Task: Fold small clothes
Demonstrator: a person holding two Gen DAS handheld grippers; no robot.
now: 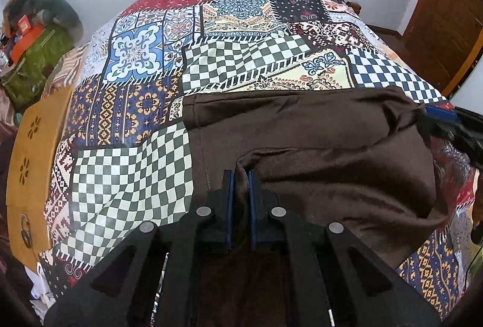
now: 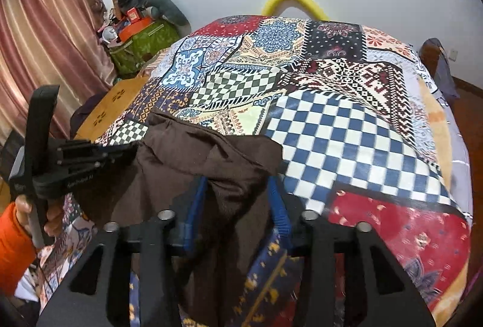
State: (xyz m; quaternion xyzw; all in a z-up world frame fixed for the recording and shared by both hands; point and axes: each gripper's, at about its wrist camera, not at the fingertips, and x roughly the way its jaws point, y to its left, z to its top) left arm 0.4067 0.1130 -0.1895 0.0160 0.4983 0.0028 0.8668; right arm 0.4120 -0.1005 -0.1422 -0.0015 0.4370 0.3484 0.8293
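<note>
A dark brown garment (image 1: 317, 145) lies on a patchwork bedspread (image 1: 135, 176), its near edge lifted. My left gripper (image 1: 240, 176) is shut on a fold of that near edge. In the right wrist view the brown garment (image 2: 196, 158) hangs bunched between the blue pads of my right gripper (image 2: 238, 185), whose fingers stand wide apart; the cloth drapes over them and down. The left gripper (image 2: 120, 150) shows there at the left, clamped on the garment's other corner. The right gripper (image 1: 446, 121) shows at the right edge of the left wrist view.
A wooden board (image 1: 33, 164) with flower cutouts stands at the bed's left side. A green box (image 2: 142, 46) with clutter sits by the pink curtain (image 2: 45, 40). A yellow curved pillow (image 2: 292, 1) is at the far end by the white wall. A wooden door (image 1: 446, 25) is at right.
</note>
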